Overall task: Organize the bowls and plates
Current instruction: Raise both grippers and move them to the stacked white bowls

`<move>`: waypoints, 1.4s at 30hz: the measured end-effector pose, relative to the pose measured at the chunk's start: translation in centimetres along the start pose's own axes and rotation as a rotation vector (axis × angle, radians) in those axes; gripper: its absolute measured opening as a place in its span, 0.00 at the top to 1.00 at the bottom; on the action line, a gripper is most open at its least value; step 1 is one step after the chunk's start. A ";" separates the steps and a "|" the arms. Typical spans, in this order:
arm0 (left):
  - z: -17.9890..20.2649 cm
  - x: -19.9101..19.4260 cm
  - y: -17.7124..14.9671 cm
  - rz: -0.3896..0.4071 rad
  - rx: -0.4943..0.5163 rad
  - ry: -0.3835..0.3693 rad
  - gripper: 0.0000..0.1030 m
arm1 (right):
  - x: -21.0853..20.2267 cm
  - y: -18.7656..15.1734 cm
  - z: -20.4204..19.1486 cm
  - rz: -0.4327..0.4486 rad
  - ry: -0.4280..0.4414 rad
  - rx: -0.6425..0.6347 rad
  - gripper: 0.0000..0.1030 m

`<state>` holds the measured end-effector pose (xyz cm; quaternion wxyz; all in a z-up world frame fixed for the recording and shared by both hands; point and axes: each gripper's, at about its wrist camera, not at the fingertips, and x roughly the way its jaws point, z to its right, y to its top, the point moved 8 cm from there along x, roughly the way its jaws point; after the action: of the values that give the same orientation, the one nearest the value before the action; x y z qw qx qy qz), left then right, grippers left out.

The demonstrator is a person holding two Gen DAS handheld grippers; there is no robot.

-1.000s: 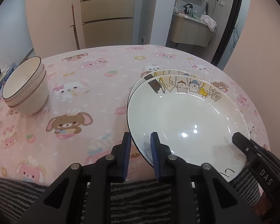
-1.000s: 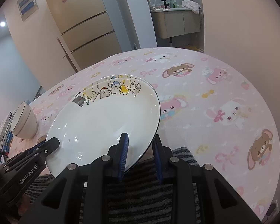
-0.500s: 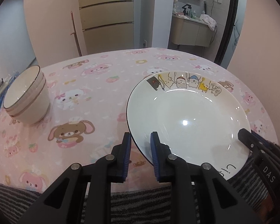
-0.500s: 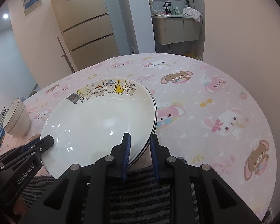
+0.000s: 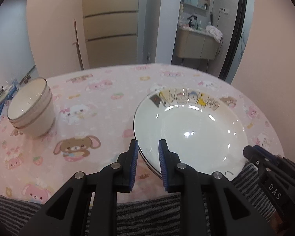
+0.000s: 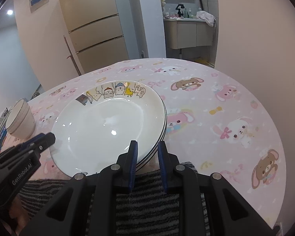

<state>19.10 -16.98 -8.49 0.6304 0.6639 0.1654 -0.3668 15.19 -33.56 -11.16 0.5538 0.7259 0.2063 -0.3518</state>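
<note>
A white plate (image 5: 190, 129) with a row of cartoon animals along its far rim lies on top of a stack of like plates (image 6: 163, 118) on the pink tablecloth. My left gripper (image 5: 148, 152) is shut on the plate's near left rim. My right gripper (image 6: 147, 151) is shut on its near right rim, and the dark rim lines of the stack show between its pads. Each gripper also shows in the other's view: the right gripper (image 5: 249, 153) and the left gripper (image 6: 49, 137). Nested white bowls (image 5: 31, 114) stand apart at the left.
The round table (image 6: 226, 102) has a pink cartoon-animal cloth and falls off at the right and far sides. Books (image 5: 0, 106) lie at the left edge behind the bowls (image 6: 19, 120). Grey striped fabric (image 5: 147, 212) covers the near edge.
The held plate has come down from a raised tilt onto the plate below, which is now covered. Both grippers kept their hold on its rim.
</note>
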 end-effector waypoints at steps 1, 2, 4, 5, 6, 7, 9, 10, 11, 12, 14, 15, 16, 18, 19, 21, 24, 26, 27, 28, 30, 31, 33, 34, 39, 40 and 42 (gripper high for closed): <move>0.0 -0.6 0.4 0.023 0.002 0.000 0.81 | -0.5 0.2 -0.1 0.007 0.010 0.000 0.78; 0.0 -1.1 0.8 0.043 0.002 -0.004 0.81 | -0.9 0.4 -0.2 0.012 0.018 0.001 0.78; -0.4 -1.9 1.5 0.073 -0.017 -0.019 0.81 | -2.1 1.0 -0.5 0.028 0.041 0.006 0.78; -0.7 -2.3 1.9 0.088 -0.024 -0.012 0.81 | -2.6 1.3 -0.6 0.037 0.046 0.003 0.78; -1.0 -2.9 2.4 0.108 -0.025 -0.005 0.81 | -3.2 1.6 -0.7 0.050 0.050 -0.003 0.78; -1.2 -3.7 2.8 0.131 -0.018 0.000 0.81 | -3.9 2.0 -0.9 0.067 0.051 -0.011 0.78; -1.4 -5.5 3.8 0.190 0.013 0.028 0.75 | -5.5 2.9 -1.1 0.108 0.046 -0.025 0.78; -1.5 -6.5 4.2 0.216 0.030 0.044 0.67 | -6.2 3.4 -1.2 0.127 0.045 -0.032 0.78; -1.7 -7.6 4.5 0.240 0.040 0.061 0.59 | -7.0 3.8 -1.4 0.148 0.048 -0.039 0.78; -2.0 -8.6 4.7 0.261 0.041 0.066 0.57 | -7.9 4.3 -1.8 0.168 0.057 -0.046 0.78; -2.6 -10.7 5.2 0.304 0.040 0.071 0.51 | -9.1 5.0 -2.6 0.195 0.076 -0.060 0.78; -2.9 -11.8 5.4 0.326 0.041 0.079 0.49 | -9.6 5.2 -2.9 0.204 0.082 -0.066 0.78; -3.2 -12.8 5.7 0.347 0.045 0.087 0.46 | -10.2 5.6 -3.5 0.217 0.091 -0.076 0.78; -3.8 -14.5 6.2 0.387 0.052 0.107 0.41 | -11.3 6.2 -4.7 0.245 0.110 -0.096 0.78; -4.1 -15.2 6.4 0.404 0.052 0.114 0.35 | -11.7 6.4 -5.4 0.256 0.119 -0.106 0.78; -4.8 -16.5 7.0 0.435 0.048 0.124 0.30 | -12.4 6.9 -6.6 0.272 0.142 -0.118 0.78; -6.0 -18.0 7.9 0.470 0.042 0.146 0.22 | -13.1 7.6 -8.3 0.289 0.192 -0.119 0.78; -7.1 -18.7 8.4 0.492 0.039 0.161 0.16 | -13.4 8.2 -9.7 0.299 0.229 -0.125 0.70; -7.7 -18.9 8.7 0.501 0.035 0.170 0.15 | -13.5 8.4 -10.3 0.301 0.243 -0.129 0.57; -8.4 -19.1 9.1 0.509 0.028 0.179 0.14 | -13.5 8.9 -11.2 0.310 0.261 -0.137 0.46; -9.9 -18.9 9.6 0.516 0.016 0.193 0.11 | -13.5 9.7 -12.5 0.331 0.267 -0.156 0.45; -10.6 -18.8 10.0 0.518 0.008 0.204 0.10 | -13.6 10.0 -13.1 0.339 0.269 -0.164 0.45; -12.2 -18.3 10.7 0.513 0.002 0.217 0.10 | -13.3 11.2 -14.7 0.354 0.275 -0.178 0.43; -13.1 -18.2 11.5 0.516 0.003 0.230 0.10 | -13.0 12.3 -15.9 0.356 0.278 -0.180 0.43; -18.4 -19.6 16.8 0.546 -0.088 0.289 0.10 | -12.7 18.1 -21.2 0.364 0.344 -0.166 0.42; -19.2 -19.7 17.4 0.553 -0.099 0.298 0.10 | -12.6 19.1 -22.2 0.364 0.360 -0.154 0.42; -20.6 -19.0 18.0 0.531 -0.107 0.285 0.10 | -11.7 20.5 -24.6 0.345 0.398 -0.142 0.38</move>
<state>24.24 4.66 16.25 0.7086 0.6946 0.0920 -0.0829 28.50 -15.34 14.40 0.6035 0.7646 0.2086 -0.0874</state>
